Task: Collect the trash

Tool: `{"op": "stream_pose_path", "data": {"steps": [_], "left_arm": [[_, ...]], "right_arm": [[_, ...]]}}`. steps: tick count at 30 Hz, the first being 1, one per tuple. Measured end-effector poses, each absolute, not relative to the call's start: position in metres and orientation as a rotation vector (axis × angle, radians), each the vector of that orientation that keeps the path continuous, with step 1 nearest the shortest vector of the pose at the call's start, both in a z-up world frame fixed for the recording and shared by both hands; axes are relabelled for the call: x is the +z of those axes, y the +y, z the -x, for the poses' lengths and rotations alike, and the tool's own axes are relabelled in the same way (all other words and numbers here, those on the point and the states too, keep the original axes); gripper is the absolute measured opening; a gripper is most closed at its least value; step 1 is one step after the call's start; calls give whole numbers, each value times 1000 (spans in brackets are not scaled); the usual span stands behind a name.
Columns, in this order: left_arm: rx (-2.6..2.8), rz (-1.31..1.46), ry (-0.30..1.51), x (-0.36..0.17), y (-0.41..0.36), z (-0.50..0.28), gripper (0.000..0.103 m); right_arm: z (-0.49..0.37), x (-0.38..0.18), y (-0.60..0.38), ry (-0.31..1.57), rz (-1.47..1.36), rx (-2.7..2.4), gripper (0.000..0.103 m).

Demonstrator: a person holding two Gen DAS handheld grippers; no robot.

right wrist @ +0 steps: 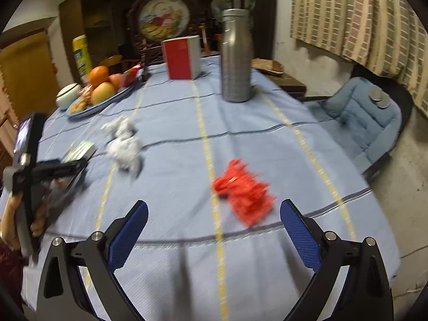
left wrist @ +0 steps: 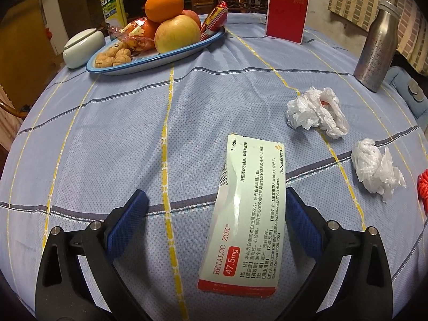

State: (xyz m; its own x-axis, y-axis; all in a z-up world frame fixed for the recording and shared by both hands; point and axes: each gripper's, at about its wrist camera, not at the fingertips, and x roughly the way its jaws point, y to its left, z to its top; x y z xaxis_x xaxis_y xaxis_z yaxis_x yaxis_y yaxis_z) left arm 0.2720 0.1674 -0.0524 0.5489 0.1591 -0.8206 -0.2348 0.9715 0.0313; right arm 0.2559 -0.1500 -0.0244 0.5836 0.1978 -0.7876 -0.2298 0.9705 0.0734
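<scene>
A flattened white and red medicine box (left wrist: 247, 214) lies on the blue tablecloth, between the fingers of my open left gripper (left wrist: 212, 203), nearer the right finger. Two crumpled white plastic wads (left wrist: 317, 111) (left wrist: 375, 168) lie to its right. A crumpled red wrapper (right wrist: 244, 192) lies just ahead of my open, empty right gripper (right wrist: 214, 214); its edge shows in the left wrist view (left wrist: 423, 187). The white wads (right wrist: 124, 144) and the left gripper (right wrist: 61, 168) over the box (right wrist: 80, 148) appear at the left of the right wrist view.
A blue-rimmed plate of fruit and walnuts (left wrist: 155, 61), a white lidded jar (left wrist: 81, 48), a yellow can (left wrist: 109, 0), a red box (left wrist: 287, 13) and a metal bottle (left wrist: 377, 45) stand at the far side. A blue cushioned chair (right wrist: 358, 123) sits right of the table.
</scene>
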Motion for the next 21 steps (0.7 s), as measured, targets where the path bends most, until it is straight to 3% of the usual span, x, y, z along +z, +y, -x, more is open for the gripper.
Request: {"op": "stream_pose_path", "data": {"steps": [12,15,16,17,18,21], "left_arm": [[234,86,962,-53,167,-272,97],[233,85,962,-53,168,-272,97],[233,86,962,-53,168,-273,97],[233,86,962,-53,168,-272,97],[233,86,962,-53,168,-273,97],[232,85,962,-53,168,-273,97]], "right_arm": [[-306,-72,-158,1038,-107,168,95],[-310,-77,-157,1060,-111,173,83],[-312,-80,-158,1079,-126,172,69],[-312,-81,-160,1075,-128,158,64],[-311,-80,-161,1062,-133,153,49],[-308,-80,-157,1058,-118,163,45]]}}
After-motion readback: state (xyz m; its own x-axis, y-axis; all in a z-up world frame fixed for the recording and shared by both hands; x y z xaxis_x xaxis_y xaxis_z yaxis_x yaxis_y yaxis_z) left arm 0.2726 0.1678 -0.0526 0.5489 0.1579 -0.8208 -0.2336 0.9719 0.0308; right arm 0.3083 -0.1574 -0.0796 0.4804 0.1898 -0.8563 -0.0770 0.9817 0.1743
